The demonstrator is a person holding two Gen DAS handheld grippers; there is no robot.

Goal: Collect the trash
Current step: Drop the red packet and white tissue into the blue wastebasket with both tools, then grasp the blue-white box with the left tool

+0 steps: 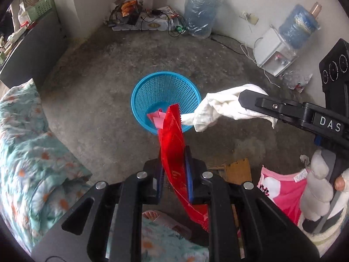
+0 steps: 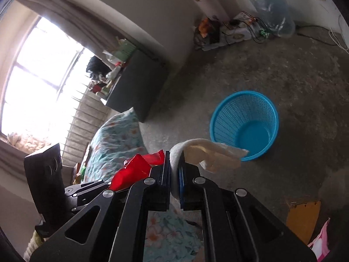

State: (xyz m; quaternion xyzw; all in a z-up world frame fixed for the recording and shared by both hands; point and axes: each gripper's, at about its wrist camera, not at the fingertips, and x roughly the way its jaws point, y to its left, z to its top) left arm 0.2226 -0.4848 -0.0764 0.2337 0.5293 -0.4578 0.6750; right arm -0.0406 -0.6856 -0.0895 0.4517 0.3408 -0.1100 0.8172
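A blue mesh basket (image 1: 165, 91) stands on the concrete floor; it also shows in the right wrist view (image 2: 244, 111). My left gripper (image 1: 174, 152) is shut on a red plastic wrapper (image 1: 172, 137) that sticks up over the basket's near rim. My right gripper (image 2: 174, 159) is shut on a crumpled white tissue (image 2: 209, 155). In the left wrist view the right gripper (image 1: 242, 98) holds the tissue (image 1: 220, 107) just right of the basket rim. The red wrapper (image 2: 133, 170) and the left gripper appear left of my right gripper.
A floral quilt (image 1: 26, 148) lies at the left. Two water jugs (image 1: 200, 13), a white dispenser (image 1: 274, 52) and a pile of cables (image 1: 148, 17) line the far wall. A dark cabinet (image 1: 32, 50) stands at the left. Pink cloth (image 1: 281, 187) and cardboard (image 1: 237, 170) lie near.
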